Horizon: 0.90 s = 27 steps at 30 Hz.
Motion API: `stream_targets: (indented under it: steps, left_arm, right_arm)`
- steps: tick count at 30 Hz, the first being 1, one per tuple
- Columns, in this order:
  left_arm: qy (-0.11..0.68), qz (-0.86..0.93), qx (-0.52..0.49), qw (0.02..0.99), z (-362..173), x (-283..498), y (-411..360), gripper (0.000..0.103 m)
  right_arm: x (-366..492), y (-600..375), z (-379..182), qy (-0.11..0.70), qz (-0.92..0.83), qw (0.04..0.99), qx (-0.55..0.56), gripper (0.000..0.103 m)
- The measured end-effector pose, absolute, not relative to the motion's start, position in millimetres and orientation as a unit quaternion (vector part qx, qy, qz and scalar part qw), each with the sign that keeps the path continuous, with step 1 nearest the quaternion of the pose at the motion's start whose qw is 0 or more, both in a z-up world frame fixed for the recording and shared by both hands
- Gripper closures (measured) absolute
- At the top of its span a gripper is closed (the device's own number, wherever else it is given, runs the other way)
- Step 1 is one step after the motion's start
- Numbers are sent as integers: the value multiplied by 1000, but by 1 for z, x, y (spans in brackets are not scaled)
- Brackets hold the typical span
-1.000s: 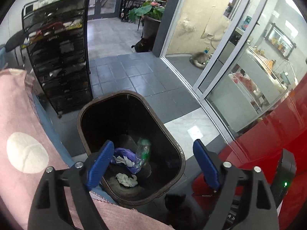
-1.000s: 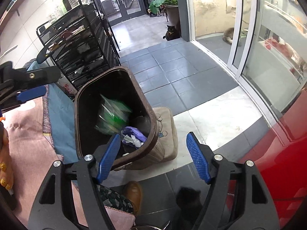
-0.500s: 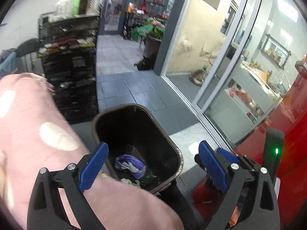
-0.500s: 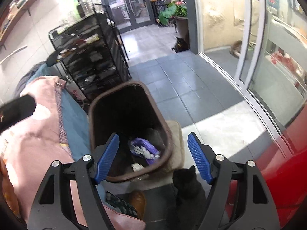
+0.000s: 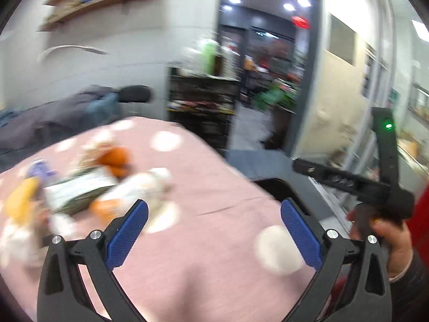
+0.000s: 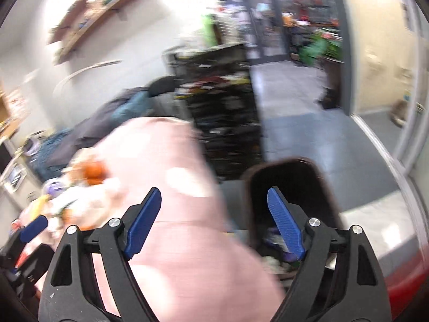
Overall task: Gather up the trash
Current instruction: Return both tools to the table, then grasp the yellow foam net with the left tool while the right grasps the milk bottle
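Blurred litter lies in a heap [image 5: 88, 187] on the far left part of the pink, white-spotted tablecloth [image 5: 214, 228]: pale crumpled paper or wrappers, something orange [image 5: 118, 158], a yellow piece [image 5: 20, 201] and a small purple scrap, none sharp enough to name surely. The same heap shows in the right wrist view [image 6: 80, 187], left of that camera's tongs.

The left tongs [image 5: 213, 232] hang over the table with the blue pads spreading, as wide as they go, and nothing between them but bare cloth; the heap sits just beyond and left of the left pad. The right tongs [image 6: 214, 221] are also released and widening, empty, pointing across the table's edge. Between and behind their right pad stands the dark brown trash bin [image 6: 289, 177] on the floor beside the table, with purple and pale scraps visible low inside it.

In the left wrist view a hand [image 5: 386, 241] at the right edge grips the black handle of the other tool, a green light glowing on it. Beyond the table stand a black wire rack [image 6: 222, 112] full of goods, a dark chair with clothing draped over it, grey floor tiles, wall shelves, and glass doors with green plants behind. A red surface fills the lower right corner.
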<state>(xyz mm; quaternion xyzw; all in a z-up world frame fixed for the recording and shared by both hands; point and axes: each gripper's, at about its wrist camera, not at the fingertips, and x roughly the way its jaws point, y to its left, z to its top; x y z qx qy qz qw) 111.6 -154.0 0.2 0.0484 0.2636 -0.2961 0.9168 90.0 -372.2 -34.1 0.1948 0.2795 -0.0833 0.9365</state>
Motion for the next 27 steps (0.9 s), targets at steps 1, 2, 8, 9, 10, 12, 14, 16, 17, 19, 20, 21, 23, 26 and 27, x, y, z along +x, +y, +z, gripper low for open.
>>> stream_targets:
  steps: [1,2,8,9,10,12,14,16,17,19,20,21,23,26,27]
  left_arm:
    - [258,-266,42,928,2,109,-132,5]
    - [255,-243,37,935,3,107,-114,5]
    - [262,-114,-6,958,-2,99,-4,5]
    - [268,-97,-19,958,-5,98,12,5]
    - [275,-82,-34,957,-7,99,26,5]
    - [280,-65,-66,956,-12,96,52,5]
    - [285,-55,-83,953,-15,96,65,5]
    - [284,-52,-80,954,-15,95,65,5]
    - [281,-52,-78,955,-15,95,66,5]
    - [276,-64,-69,957,-13,100,60,5]
    - [278,-70,-62,956,-14,101,59,5]
    - [280,-73,-56,956,-16,102,59,5]
    - [281,-75,-47,956,-16,109,58,5]
    - [285,-77,-40,955,-16,122,56,5]
    - [287,-75,-34,954,-15,127,55,5]
  right_arm:
    - [93,-360,-29,277,-71,940,187,21]
    - [99,-343,-24,277,-51,943,177,19]
    - [119,-246,-17,298,64,940,154,18]
    - [121,-232,-19,302,81,938,152,18]
    - [122,-219,-22,307,95,935,146,18]
    - [114,-200,-26,310,106,936,132,18]
    - [110,-192,-29,313,112,935,121,18]
    - [109,-190,-33,323,111,934,109,18]
    - [107,-188,-34,324,109,933,108,18]
    - [105,-195,-34,325,100,933,119,18]
    - [104,-201,-34,326,99,932,125,18]
    - [105,-204,-34,326,98,932,129,18]
    - [107,-205,-33,326,91,932,130,18]
    - [113,-205,-35,331,89,931,125,18]
    - [115,-205,-35,333,90,931,123,18]
